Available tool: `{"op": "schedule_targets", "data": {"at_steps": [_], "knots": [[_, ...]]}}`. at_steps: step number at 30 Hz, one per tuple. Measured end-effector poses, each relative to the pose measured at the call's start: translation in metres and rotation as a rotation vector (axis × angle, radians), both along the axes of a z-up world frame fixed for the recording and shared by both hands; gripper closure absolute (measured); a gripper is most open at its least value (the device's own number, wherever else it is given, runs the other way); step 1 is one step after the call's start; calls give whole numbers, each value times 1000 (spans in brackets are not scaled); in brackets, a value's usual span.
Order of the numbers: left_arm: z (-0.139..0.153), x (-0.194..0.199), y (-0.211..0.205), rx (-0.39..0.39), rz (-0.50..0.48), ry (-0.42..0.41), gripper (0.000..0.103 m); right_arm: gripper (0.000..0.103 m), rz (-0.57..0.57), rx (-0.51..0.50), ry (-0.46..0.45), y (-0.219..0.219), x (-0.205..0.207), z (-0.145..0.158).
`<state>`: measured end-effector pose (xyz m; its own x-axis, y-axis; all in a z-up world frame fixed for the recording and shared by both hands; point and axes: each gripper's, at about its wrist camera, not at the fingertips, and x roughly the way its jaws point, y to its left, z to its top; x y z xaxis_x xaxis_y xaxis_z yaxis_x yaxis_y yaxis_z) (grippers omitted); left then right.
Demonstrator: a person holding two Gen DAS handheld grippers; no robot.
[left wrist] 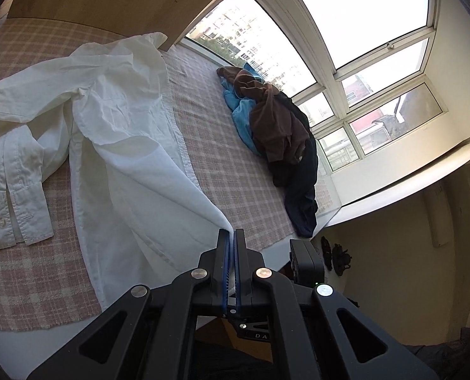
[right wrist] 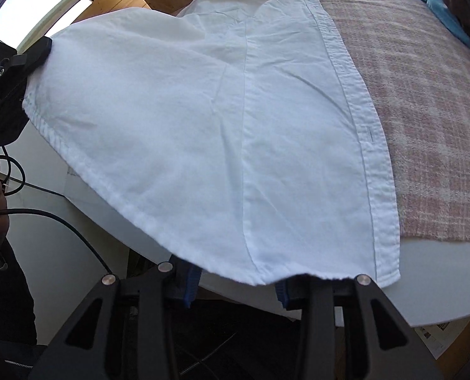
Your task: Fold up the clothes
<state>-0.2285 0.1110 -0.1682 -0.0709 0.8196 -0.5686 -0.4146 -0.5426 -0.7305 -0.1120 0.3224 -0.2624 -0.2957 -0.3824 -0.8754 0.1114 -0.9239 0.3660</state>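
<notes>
**Shirt hem lifted at one corner, other corner uncaught**

The left gripper [left wrist: 231, 231] is clamped tight on a corner of the white shirt [left wrist: 117, 120], probably to raise the hem taut off the plaid blanket [left wrist: 222, 158] for folding. From low centre of the left view the shirt runs to the upper left. The right gripper [right wrist: 238, 280] stands partly open at the bottom of its view; the hem drapes over its fingers, and no pinch is visible.

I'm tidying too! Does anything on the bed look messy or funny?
Yes. The white shirt lies crumpled, one sleeve bunched beside it. Near the window, brown, blue and dark clothes sit in an unfolded heap.
</notes>
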Motion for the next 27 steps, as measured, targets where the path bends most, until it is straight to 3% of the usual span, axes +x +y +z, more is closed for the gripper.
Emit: {"op": "schedule_targets", "data": {"at_steps": [2, 4, 7, 9, 14, 18, 21, 24, 27], "knots": [[1, 0, 0, -8, -7, 11, 101, 66, 4, 78, 39, -6, 2, 4], [1, 1, 1, -12, -16, 14, 101, 66, 18, 77, 40, -9, -2, 4], [3, 0, 0, -12, -24, 19, 101, 66, 18, 36, 18, -13, -11, 0], [6, 0, -2, -14, -24, 27, 101, 66, 31, 65, 22, -18, -13, -2], [14, -2, -8, -20, -24, 49, 101, 71, 111, -29, 44, -27, -11, 10], [13, 0, -13, -56, -26, 64, 101, 70, 202, -74, 3, -40, -10, 9], [9, 2, -17, -100, -32, 69, 101, 70, 169, 10, 40, -33, -13, 10], [5, 4, -22, -150, -32, 79, 101, 70, 125, -63, 32, -22, -18, 12], [3, 4, -28, -182, -41, 75, 101, 69, 145, -70, 45, -21, -16, 18]]}}
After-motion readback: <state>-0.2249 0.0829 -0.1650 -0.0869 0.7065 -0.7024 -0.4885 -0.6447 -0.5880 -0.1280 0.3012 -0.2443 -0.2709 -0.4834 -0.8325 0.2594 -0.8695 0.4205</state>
